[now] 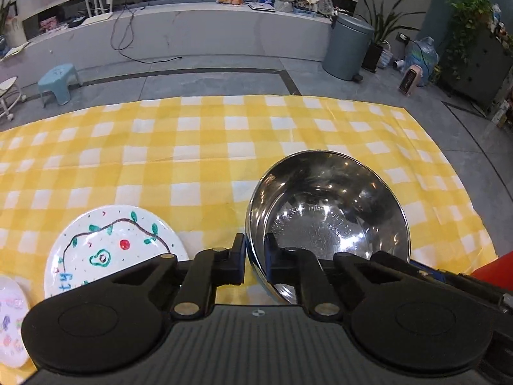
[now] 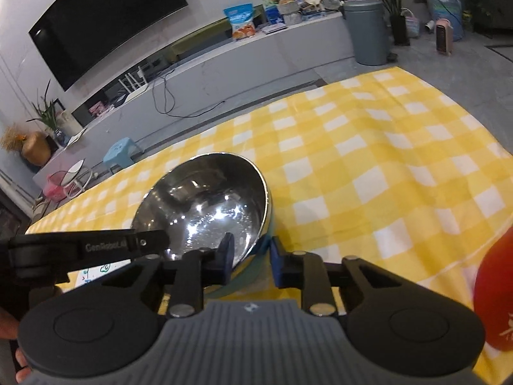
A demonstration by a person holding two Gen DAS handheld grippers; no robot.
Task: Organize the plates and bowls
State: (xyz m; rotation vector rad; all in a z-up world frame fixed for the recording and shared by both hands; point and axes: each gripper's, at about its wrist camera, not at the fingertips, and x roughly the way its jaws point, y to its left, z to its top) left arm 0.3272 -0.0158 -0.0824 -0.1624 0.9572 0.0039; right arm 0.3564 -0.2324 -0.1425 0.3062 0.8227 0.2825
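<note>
Steel bowl [image 1: 327, 211] on yellow checked cloth [image 1: 192, 147], rim clamped from both near sides: left gripper [image 1: 255, 256] clenched on its left edge, right gripper [image 2: 250, 256] clenched on its right edge, painted plate [image 1: 109, 247] just left of bowl.

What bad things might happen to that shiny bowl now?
1. Both claws, left and right, pinch only the near rim of the steel bowl, which already looks tilted; the smooth metal might slip out.
2. If it drops or swings left, it may hit the painted plate lying close beside it.
</note>
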